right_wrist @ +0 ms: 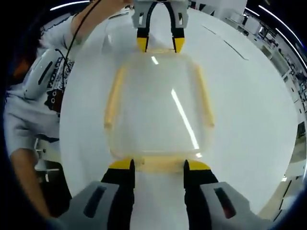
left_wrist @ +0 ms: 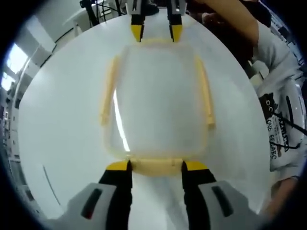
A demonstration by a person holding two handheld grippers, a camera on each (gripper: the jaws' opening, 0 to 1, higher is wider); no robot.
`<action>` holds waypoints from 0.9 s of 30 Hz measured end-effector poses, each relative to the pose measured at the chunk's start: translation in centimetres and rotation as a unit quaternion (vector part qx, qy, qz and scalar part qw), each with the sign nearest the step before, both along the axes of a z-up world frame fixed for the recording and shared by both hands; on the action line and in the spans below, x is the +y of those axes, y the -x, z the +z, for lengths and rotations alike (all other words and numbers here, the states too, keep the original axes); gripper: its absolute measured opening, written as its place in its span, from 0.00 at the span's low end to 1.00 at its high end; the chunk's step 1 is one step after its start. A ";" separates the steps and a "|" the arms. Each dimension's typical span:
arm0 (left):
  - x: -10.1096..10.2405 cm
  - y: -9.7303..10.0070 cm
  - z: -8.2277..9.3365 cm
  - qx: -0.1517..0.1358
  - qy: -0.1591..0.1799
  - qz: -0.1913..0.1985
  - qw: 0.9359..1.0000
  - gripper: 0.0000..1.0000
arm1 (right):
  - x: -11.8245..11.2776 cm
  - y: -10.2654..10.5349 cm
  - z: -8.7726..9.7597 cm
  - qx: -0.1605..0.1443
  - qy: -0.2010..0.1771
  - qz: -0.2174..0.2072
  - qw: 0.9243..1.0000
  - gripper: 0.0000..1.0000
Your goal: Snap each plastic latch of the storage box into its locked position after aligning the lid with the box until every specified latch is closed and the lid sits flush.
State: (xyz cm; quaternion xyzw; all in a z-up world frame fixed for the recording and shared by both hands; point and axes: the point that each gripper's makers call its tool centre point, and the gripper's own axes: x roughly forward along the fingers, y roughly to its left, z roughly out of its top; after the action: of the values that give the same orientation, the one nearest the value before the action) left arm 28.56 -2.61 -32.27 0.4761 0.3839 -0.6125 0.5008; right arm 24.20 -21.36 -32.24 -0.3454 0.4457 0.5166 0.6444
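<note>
My left fingers (left_wrist: 154,166) stand parted at six o'clock in the left gripper view, their yellow tips set at either end of the near latch (left_wrist: 154,167) of the storage box (left_wrist: 156,100), touching or almost touching it; I cannot tell whether they press on it. My right fingers (right_wrist: 157,166) do the same in the right gripper view, spread wide with the tips flanking the pale yellow end latch (right_wrist: 158,164) closest to them. Each gripper shows in the other's view at twelve o'clock, its tips bracketing the far end of the box. The translucent lid (right_wrist: 158,103) lies on the box, with a long yellow latch (left_wrist: 109,91) along the nine o'clock side and another (left_wrist: 205,93) along the three o'clock side in the left gripper view. The box sits in the middle of a white round tabletop (left_wrist: 57,129). A person's sleeve (right_wrist: 38,91) in a printed white top lies at nine o'clock in the right gripper view.
</note>
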 end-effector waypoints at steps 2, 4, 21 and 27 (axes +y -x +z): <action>0.0 0.0 0.0 0.000 0.002 0.000 1.000 0.40 | 0.1 0.1 0.0 0.000 0.003 0.003 1.000 0.39; 0.0 0.0 0.0 0.000 0.002 0.001 1.000 0.40 | 0.1 0.1 0.0 0.000 0.002 0.002 1.000 0.39; 0.0 0.2 -0.1 -0.006 -0.016 0.001 1.000 0.39 | 0.3 0.3 0.0 -0.005 -0.003 0.003 1.000 0.38; 0.2 0.5 0.0 -0.007 -0.035 -0.004 0.999 0.39 | 0.3 0.3 0.1 -0.005 -0.007 0.008 1.000 0.38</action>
State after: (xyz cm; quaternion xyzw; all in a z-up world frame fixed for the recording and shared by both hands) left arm 28.11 -2.43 -32.29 0.4995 0.3994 -0.5974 0.4839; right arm 23.95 -21.09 -32.18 -0.3471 0.4362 0.5229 0.6448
